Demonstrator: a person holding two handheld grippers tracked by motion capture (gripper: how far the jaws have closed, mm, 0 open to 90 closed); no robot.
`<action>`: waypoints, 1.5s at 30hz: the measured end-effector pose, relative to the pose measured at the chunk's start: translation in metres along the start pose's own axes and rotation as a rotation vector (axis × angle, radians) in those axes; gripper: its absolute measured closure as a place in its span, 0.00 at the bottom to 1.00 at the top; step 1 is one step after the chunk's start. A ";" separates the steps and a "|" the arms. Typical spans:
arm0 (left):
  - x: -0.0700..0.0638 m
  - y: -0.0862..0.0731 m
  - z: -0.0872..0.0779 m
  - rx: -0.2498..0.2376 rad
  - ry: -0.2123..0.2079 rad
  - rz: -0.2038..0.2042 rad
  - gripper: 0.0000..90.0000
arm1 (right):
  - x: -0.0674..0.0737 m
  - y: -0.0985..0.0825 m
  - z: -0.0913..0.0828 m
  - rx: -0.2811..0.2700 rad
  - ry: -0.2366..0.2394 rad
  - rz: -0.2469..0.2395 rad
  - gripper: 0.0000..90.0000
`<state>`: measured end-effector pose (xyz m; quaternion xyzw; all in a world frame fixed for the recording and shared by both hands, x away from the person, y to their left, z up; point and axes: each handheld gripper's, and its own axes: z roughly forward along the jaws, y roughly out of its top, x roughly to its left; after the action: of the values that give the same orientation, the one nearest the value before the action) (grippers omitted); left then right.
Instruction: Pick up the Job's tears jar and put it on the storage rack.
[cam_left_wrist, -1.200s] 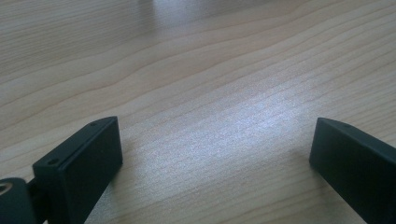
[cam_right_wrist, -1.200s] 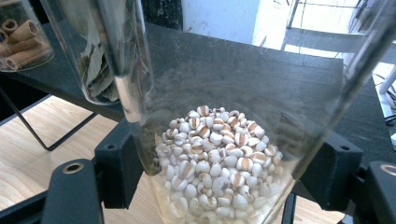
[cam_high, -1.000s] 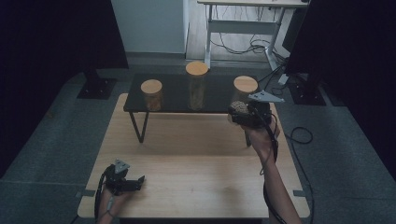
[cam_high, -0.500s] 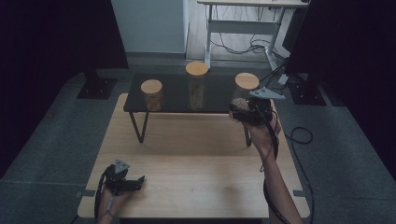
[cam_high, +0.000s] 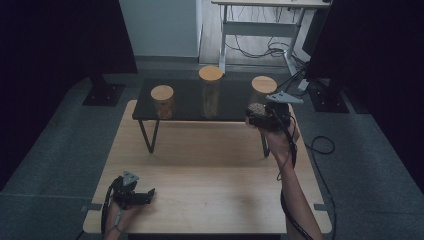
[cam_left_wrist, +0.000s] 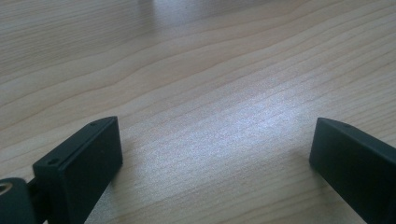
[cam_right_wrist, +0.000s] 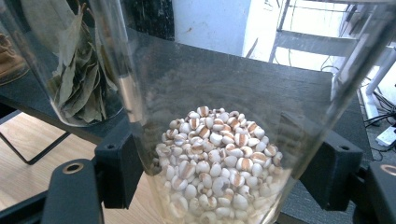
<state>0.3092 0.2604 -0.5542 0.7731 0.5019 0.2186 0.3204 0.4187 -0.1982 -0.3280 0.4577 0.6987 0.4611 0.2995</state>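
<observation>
Right hand-held gripper (cam_right_wrist: 224, 177) is clamped on a glass jar (cam_right_wrist: 219, 140) part full of white grains (cam_right_wrist: 215, 163), jaws on both sides of the glass. Jar sits at the right end of the black shelf (cam_high: 185, 100), wood lid (cam_high: 263, 84) on. Middle jar (cam_high: 210, 92) holds dried leaves; third jar (cam_high: 162, 101) at the left end. Left hand-held gripper (cam_high: 145, 196) rests on the desk (cam_high: 210, 170) near its front-left corner, jaws wide open, nothing between.

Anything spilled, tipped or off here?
Nothing stands out. Three lidded jars stand upright on the black shelf; no grains spilled. The right gripper is shut on the grain jar at the shelf's right end. The left gripper rests open on the bare table.
</observation>
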 end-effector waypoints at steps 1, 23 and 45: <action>0.000 0.000 0.000 0.000 0.000 0.000 0.02 | 0.000 0.000 0.001 -0.001 -0.001 0.000 0.28; 0.000 0.000 0.000 -0.001 0.000 -0.001 0.02 | -0.006 0.007 0.015 -0.004 0.000 0.003 0.28; 0.000 0.000 0.000 -0.001 0.000 -0.001 0.02 | -0.013 0.014 0.033 -0.005 0.000 0.007 0.28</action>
<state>0.3092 0.2603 -0.5542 0.7726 0.5023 0.2185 0.3210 0.4564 -0.1958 -0.3281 0.4594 0.6960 0.4637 0.2992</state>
